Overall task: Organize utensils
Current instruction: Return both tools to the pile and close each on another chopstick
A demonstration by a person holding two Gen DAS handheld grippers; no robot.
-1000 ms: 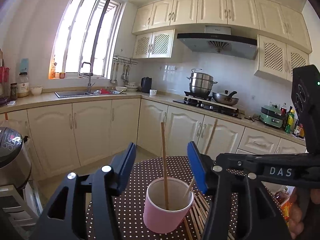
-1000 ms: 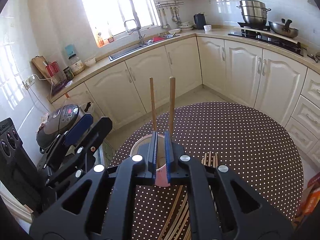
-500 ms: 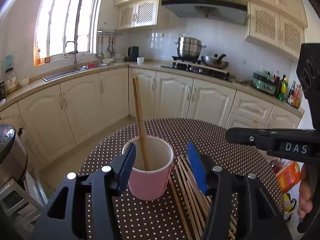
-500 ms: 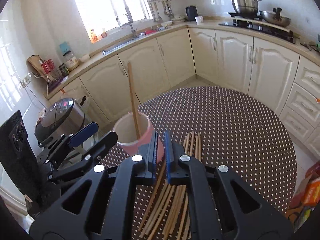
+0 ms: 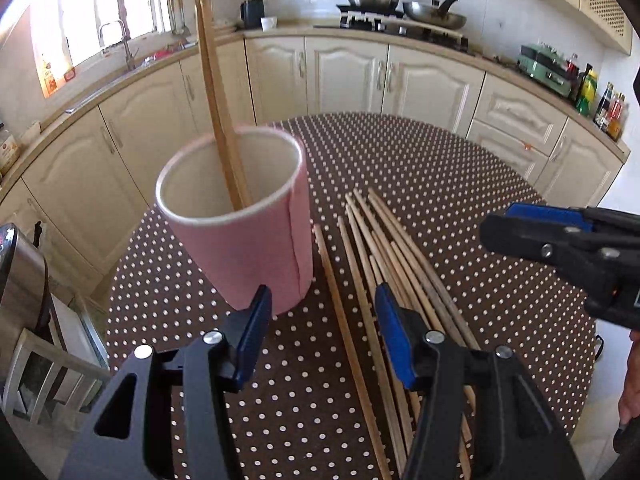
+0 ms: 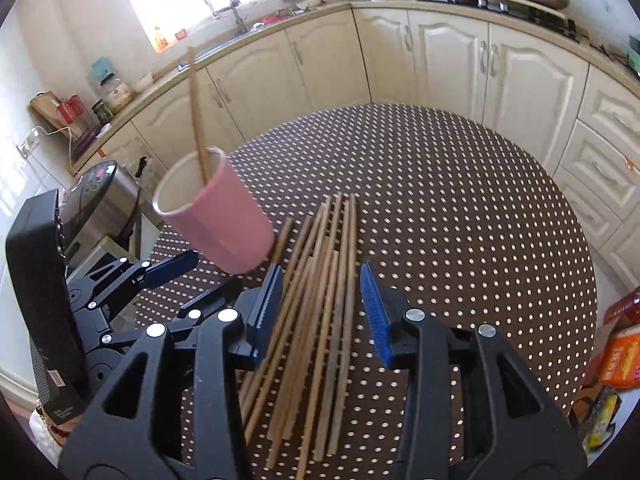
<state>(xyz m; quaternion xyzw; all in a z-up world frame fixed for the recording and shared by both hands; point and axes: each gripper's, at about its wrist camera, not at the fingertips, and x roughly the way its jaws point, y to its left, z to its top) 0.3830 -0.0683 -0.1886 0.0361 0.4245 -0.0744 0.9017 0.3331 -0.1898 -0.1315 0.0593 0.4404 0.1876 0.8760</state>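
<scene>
A pink cup [image 5: 240, 220] stands on the dotted table [image 5: 440, 168] with two wooden chopsticks [image 5: 218, 100] leaning in it. Several loose chopsticks [image 5: 380, 256] lie in a bundle to its right. My left gripper [image 5: 322, 320] is open just in front of the cup's base and the nearest loose sticks, holding nothing. My right gripper [image 6: 320, 292] hovers over the loose chopsticks [image 6: 320, 300]; its jaws are opening and the sticks lie beneath the gap, untouched by the pads. The right wrist view also shows the cup [image 6: 224, 224] and the left gripper [image 6: 172, 268] at the left.
A rice cooker [image 6: 100, 192] stands off the table's left edge. An orange box [image 6: 620, 352] lies on the floor to the right. Cream cabinets [image 5: 344, 76] curve around behind the table. In the left wrist view the right gripper [image 5: 560, 236] reaches in from the right.
Both grippers have sunk and tipped down toward the table. The right jaws, shut near the cup before, now stand apart over the loose chopsticks. The cup keeps its sticks.
</scene>
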